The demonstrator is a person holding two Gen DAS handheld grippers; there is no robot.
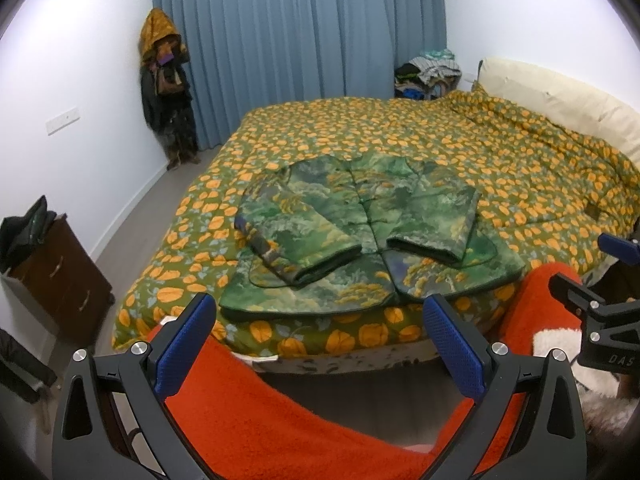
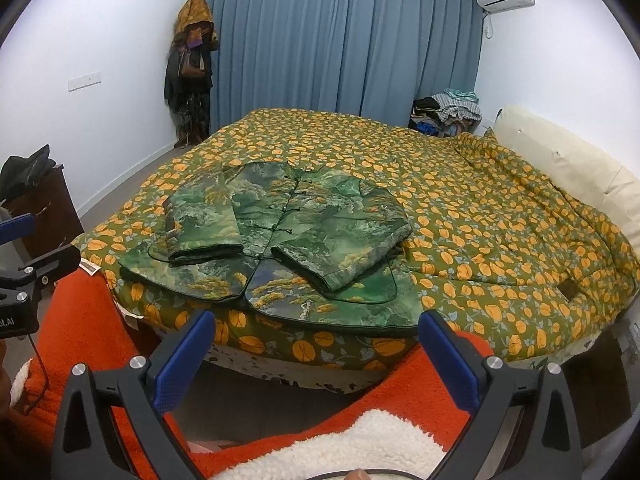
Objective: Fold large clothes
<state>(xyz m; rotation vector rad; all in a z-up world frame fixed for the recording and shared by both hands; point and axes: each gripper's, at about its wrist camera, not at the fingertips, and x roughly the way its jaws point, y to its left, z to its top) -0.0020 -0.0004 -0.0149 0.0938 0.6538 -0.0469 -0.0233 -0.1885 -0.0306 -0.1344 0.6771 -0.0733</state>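
A green padded jacket with a landscape print point(image 1: 360, 232) lies flat on the bed near its foot edge, front up, both sleeves folded in over the chest; it also shows in the right wrist view point(image 2: 288, 240). My left gripper point(image 1: 320, 344) is open and empty, held back from the bed's foot, below the jacket's hem. My right gripper point(image 2: 316, 360) is open and empty, also short of the bed edge. The right gripper shows at the right edge of the left wrist view point(image 1: 600, 292); the left gripper shows at the left edge of the right wrist view point(image 2: 24, 264).
The bed has a green quilt with orange pumpkins point(image 1: 440, 140) and a cream headboard point(image 2: 568, 160) at right. Orange fleece clothing point(image 1: 260, 412) fills the foreground under both grippers. A dark wooden cabinet point(image 1: 60, 272) stands at left. Clothes pile point(image 2: 452, 112) and hanging coats point(image 2: 192, 72) are by the blue curtain.
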